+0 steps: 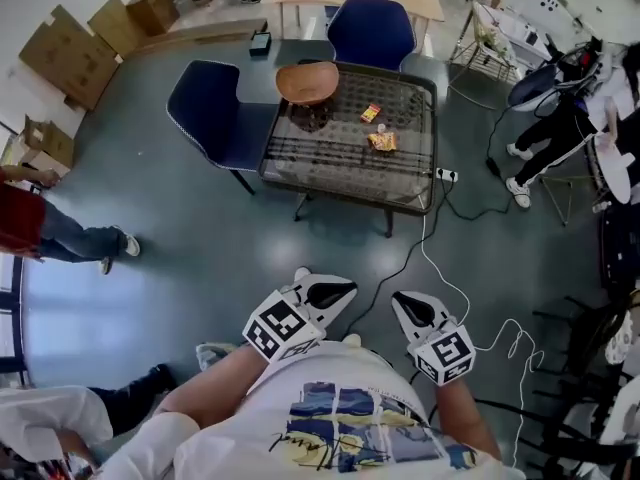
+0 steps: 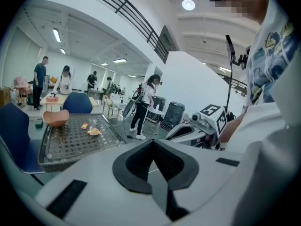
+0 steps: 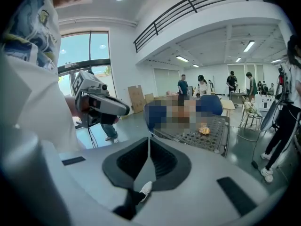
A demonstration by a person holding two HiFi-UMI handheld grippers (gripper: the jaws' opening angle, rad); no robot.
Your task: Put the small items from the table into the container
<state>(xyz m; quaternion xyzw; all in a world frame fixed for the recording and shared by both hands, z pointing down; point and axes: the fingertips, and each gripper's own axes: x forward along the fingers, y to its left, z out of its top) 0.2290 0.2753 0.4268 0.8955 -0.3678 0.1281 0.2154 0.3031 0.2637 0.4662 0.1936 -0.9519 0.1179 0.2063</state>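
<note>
The left gripper point(image 1: 338, 289) and right gripper point(image 1: 404, 302) are held near the person's chest, well apart from the counter point(image 1: 330, 153). Both pairs of jaws are pressed together with nothing between them. On the far mesh counter lie a small red packet point(image 1: 371, 112) and, just nearer, an orange crumpled wrapper point(image 1: 382, 141). The brown bowl point(image 1: 307, 81) sits at its far left corner.

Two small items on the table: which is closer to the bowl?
The small red-orange packet; the crumpled yellow packet lies farther from the brown bowl, toward the person.
</note>
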